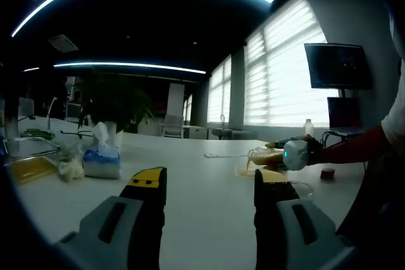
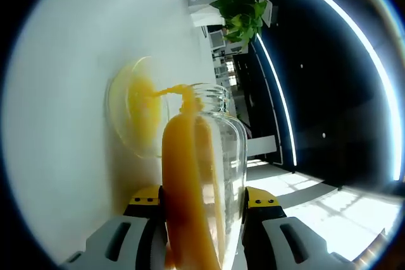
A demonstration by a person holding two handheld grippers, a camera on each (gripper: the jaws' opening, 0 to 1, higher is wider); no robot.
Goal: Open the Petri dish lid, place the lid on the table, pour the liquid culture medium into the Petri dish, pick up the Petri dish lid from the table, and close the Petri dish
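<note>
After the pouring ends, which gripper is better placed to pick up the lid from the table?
Left. The left gripper is open, with the lid just beyond it. The right gripper holds the tilted bottle.

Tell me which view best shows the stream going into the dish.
The right gripper view: the orange stream leaves the tilted jar held in the right tool and lands in the dish, close up. The left gripper view shows the dish small and far off, partly behind that tool.
</note>
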